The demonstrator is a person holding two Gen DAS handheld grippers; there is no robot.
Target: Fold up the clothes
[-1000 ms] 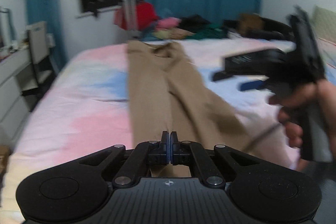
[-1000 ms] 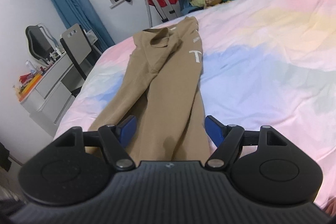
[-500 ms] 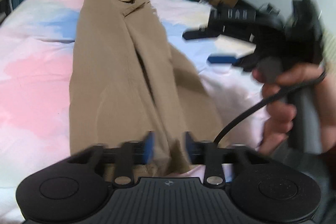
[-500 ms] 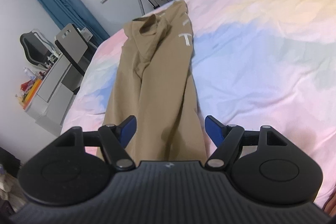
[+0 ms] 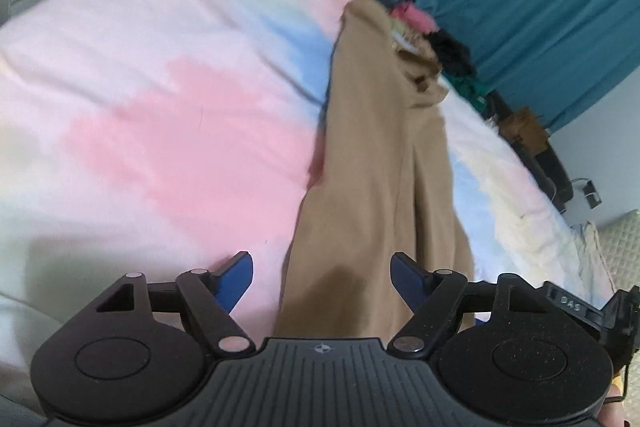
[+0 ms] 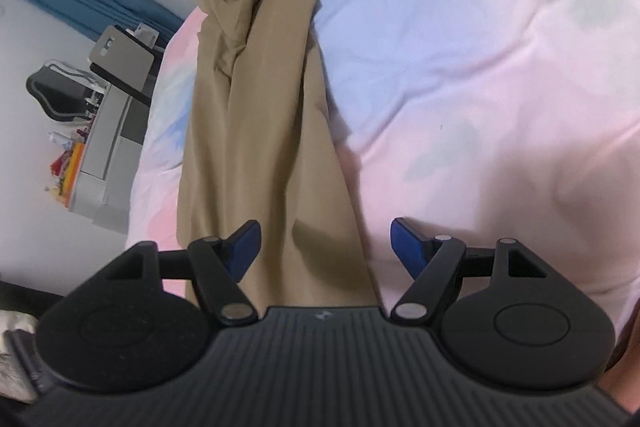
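Tan trousers [image 5: 380, 163] lengthwise on bed [image 5: 168, 99], waistband far, between both gaping hand-held grippers [image 5: 322, 277] [image 6: 324, 241].

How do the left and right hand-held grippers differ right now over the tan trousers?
The left hand-held gripper has the tan trousers toward its right finger, bedsheet under the left one. The right hand-held gripper has them toward its left finger, bedsheet under the right one. Both are open, empty, near the hem.

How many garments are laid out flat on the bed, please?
1: tan trousers lie lengthwise on the bedsheet, hems nearest both open grippers. A pile of other clothes sits beyond the waistband; more may be hidden.
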